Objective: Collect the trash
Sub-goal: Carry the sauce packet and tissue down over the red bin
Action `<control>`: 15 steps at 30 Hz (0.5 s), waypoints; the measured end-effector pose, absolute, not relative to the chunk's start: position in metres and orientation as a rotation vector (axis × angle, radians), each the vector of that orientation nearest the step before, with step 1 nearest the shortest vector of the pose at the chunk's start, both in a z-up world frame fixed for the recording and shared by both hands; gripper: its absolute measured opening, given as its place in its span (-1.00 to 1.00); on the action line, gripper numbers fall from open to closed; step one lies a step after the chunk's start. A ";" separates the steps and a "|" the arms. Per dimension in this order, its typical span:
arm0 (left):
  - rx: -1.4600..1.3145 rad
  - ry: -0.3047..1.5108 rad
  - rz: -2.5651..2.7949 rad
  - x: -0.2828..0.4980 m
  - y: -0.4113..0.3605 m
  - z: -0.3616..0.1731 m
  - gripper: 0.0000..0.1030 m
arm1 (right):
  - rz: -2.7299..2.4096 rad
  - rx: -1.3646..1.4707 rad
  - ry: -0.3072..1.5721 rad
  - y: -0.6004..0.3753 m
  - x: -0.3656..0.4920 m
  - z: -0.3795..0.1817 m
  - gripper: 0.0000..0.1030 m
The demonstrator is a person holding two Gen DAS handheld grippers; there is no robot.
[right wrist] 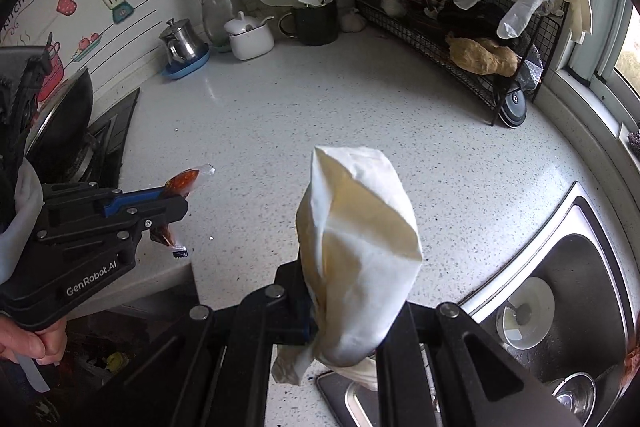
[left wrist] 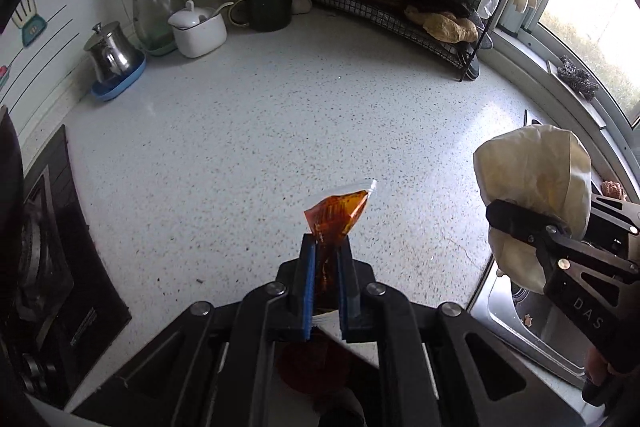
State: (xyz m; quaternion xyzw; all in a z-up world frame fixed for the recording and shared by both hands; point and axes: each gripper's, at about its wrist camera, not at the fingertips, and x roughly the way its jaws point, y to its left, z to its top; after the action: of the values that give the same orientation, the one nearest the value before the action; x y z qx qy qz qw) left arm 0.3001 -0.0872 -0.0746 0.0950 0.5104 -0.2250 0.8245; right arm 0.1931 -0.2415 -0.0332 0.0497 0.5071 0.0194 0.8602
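Both hands are loaded. The left tongs (left wrist: 326, 255) are clenched on an orange sauce packet (left wrist: 338, 213), pinched low so its clear sealed tip sticks up and forward above the bench (left wrist: 240, 131). The right tongs (right wrist: 340, 307) are clamped on a crumpled paper bag (right wrist: 360, 227), gripped near its bottom; the bag stands tall and hides the fingers, but it is clearly held off the bench, close to the sink (right wrist: 580, 267).

Nothing loose seems left on the speckled surface between them, so my guess is the step now is carrying both pieces to a bin, which I cannot see from here.

To do it well, keep both grips firm all the way. The packet looks slick and still part full, so squeezing harder may burst it; better to hold it steady and level and avoid swinging. The bag is light and floppy and could catch on the wire rack (right wrist: 460, 27) or dip into the sink, so lift it clear first. Move the hands apart enough that the two loads never brush, and release only once each is over the bin.
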 end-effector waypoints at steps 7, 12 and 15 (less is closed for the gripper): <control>0.145 1.068 -0.412 0.249 -0.014 -0.069 -0.84 | 0.116 0.047 1.049 -0.183 0.161 -0.028 -0.84; 0.118 1.060 -0.376 0.205 0.033 -0.067 -0.84 | 0.160 0.021 1.044 -0.145 0.130 -0.027 -0.84; 0.100 1.059 -0.359 0.180 0.057 -0.066 -0.84 | 0.183 0.003 1.045 -0.123 0.112 -0.026 -0.84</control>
State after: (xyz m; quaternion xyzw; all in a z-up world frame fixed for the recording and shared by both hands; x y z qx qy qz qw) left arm 0.1799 0.0566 -0.0664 0.0476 0.5020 -0.1704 0.8466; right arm 0.1115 -0.1226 -0.0264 0.0015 0.4984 0.0874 0.8626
